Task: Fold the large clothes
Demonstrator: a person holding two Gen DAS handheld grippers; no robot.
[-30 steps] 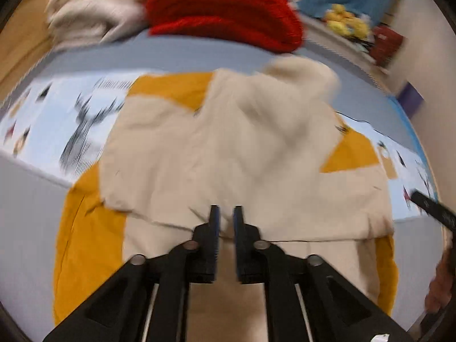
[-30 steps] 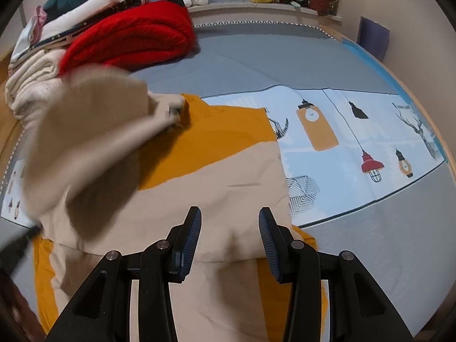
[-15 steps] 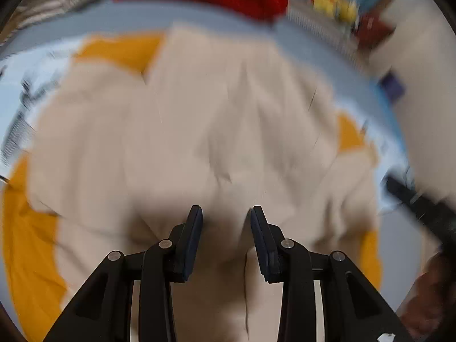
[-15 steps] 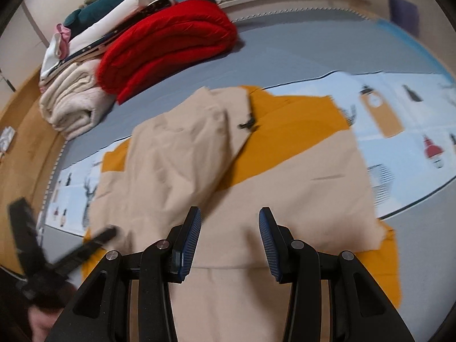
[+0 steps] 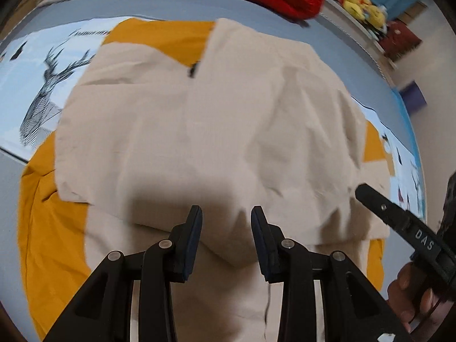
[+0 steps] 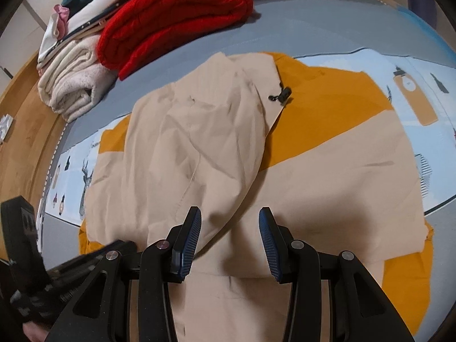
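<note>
On the bed (image 6: pixel 327 22), a beige and orange jacket (image 6: pixel 327 171) lies spread over a grey cover with a pale blue printed band (image 6: pixel 427 71) running across it. Its beige hood (image 6: pixel 205 131) is folded down over the back, with a small black cord stopper (image 6: pixel 283 94) at the hood's far right edge, lying against an orange panel. Orange fabric also shows at the jacket's near left and near right.

Above the near part of the jacket, the left gripper (image 5: pixel 226 228) hangs with its jaws parted and nothing between them; beige cloth lies below. The right gripper (image 6: pixel 230 232) is likewise wide open and holds nothing, poised over the hood's near edge. In the left wrist view it enters from the right edge, held in a hand (image 5: pixel 413 293).

At the far left of the bed sits a folded red blanket (image 6: pixel 176 20), with a cream blanket (image 6: pixel 71 85) and other folded cloth stacked beside it. Yellow soft toys (image 5: pixel 362 2) sit on a ledge beyond the bed.
</note>
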